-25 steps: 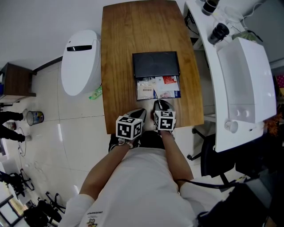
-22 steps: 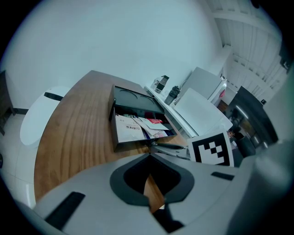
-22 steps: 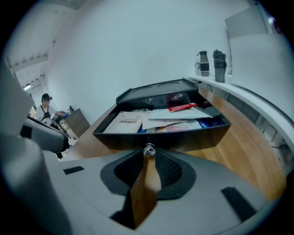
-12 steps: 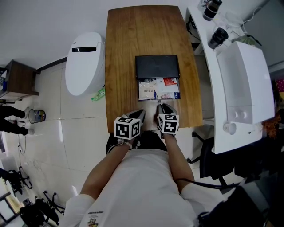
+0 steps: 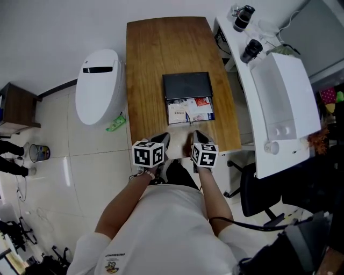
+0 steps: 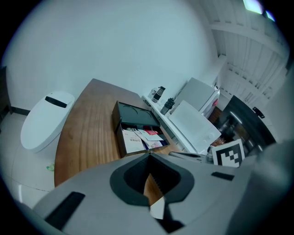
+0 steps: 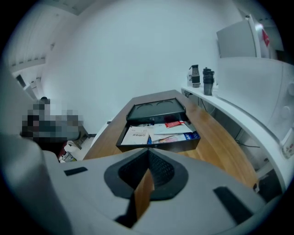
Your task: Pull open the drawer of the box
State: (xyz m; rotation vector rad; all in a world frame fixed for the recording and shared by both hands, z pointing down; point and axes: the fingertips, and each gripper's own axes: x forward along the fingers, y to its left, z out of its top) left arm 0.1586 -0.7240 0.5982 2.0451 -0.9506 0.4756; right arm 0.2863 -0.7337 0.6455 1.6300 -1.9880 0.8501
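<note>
A black box (image 5: 186, 86) lies flat on the wooden table (image 5: 150, 59). Its drawer (image 5: 189, 111) stands pulled out toward me, full of papers and leaflets. Both grippers hover over the table's near edge, short of the drawer front. My left gripper (image 5: 162, 139) is to the drawer's lower left and my right gripper (image 5: 198, 135) just below its front. In the left gripper view the jaws of the left gripper (image 6: 149, 158) are shut on nothing, with the box (image 6: 137, 117) ahead. The right gripper (image 7: 148, 155) is likewise shut and empty, facing the open drawer (image 7: 158, 133).
A white oval appliance (image 5: 98, 80) stands on the floor left of the table, with a green scrap (image 5: 115, 123) beside it. A white bench with a machine (image 5: 279, 91) and two dark bottles (image 5: 244, 16) runs along the right. A black chair (image 5: 258, 188) sits at the table's near right.
Both grippers have drawn back slightly toward me, the right one away from the drawer front. The drawer stays open. The head view has shifted a little.
</note>
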